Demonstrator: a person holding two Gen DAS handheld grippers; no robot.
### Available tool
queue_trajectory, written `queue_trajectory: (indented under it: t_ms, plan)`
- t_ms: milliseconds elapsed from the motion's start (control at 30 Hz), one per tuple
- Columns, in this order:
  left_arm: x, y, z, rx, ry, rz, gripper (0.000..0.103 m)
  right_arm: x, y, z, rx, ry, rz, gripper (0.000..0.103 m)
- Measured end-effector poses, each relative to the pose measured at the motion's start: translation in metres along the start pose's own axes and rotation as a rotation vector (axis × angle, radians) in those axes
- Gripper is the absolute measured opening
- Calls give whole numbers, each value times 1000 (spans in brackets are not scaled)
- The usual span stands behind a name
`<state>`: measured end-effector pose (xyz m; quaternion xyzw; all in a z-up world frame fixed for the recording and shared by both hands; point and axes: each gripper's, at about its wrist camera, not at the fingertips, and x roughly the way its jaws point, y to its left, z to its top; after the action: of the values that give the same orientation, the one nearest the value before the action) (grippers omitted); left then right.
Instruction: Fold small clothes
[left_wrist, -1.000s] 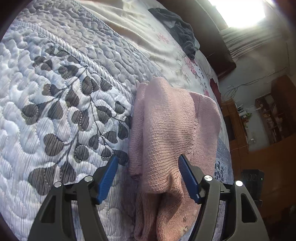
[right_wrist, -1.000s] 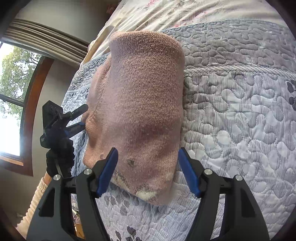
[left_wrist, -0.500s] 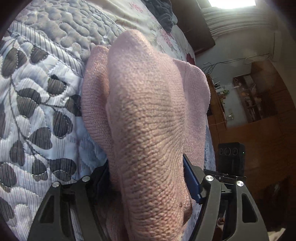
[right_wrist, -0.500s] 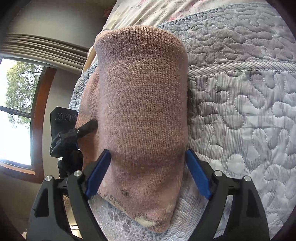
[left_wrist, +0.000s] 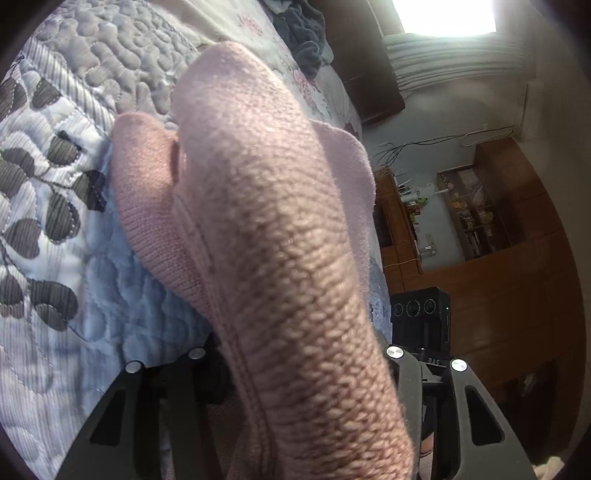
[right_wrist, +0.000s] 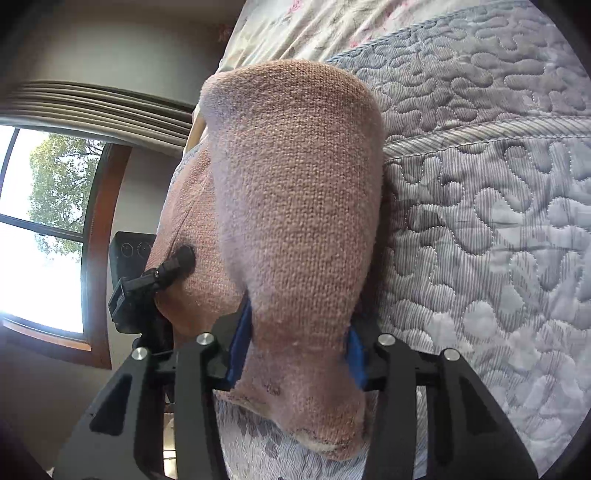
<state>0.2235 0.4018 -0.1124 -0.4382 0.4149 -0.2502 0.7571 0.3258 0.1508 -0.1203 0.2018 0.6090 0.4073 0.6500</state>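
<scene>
Pink knit garment (right_wrist: 295, 206) on the quilted bedspread (right_wrist: 498, 221), long axis running near to far, near end pinched between both closed tongs: right gripper (right_wrist: 295, 350) centred, left gripper (left_wrist: 295, 373) alongside (fingertips buried in knit).

Pink knit (right_wrist: 295, 206) fills space ahead of right tool (right_wrist: 297, 354); bare quilt (right_wrist: 491, 229) open alongside.

Small pink knitted garment (right_wrist: 295, 206), folded into a thick bundle, lies on the grey-blue quilted bedspread (right_wrist: 480, 221) near its left edge. Near end bunched and pinched narrow; far end rounded; darker stains along near hem.
</scene>
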Motion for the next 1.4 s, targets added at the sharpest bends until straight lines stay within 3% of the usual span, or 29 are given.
queue_trajectory:
  t_ms: [300,533,667,767,867,933,1033,1167,1300,1400]
  plan:
    - [27,-84,-54,65,20,-111,51,-109,6,-64,-81,-47,4,31]
    - [66,-134,-124,111,72,-134,51,-184,-6,-145,-96,-118,-87,31]
    - [87,-129,-161,93,116,-63,51,-188,-29,-182,-65,-101,-152,31]
    - [94,-107,-183,77,153,47,51,-173,-49,-206,-30,-62,-182,31]
    - [92,-85,-195,59,166,125,55,-160,-57,-222,-15,-60,-170,31]
    - [90,-79,-195,41,172,139,56,-156,-54,-226,-17,-75,-168,34]
    - [86,-84,-201,55,180,178,59,-153,-49,-231,-43,-76,-230,43]
    - [77,-100,-208,80,170,268,62,-158,-46,-240,-33,-72,-246,51]
    - [50,-119,-226,134,129,344,62,-170,-53,-259,-5,-78,-241,66]
    - [38,-144,-245,218,90,414,62,-172,-61,-275,32,-73,-225,67]
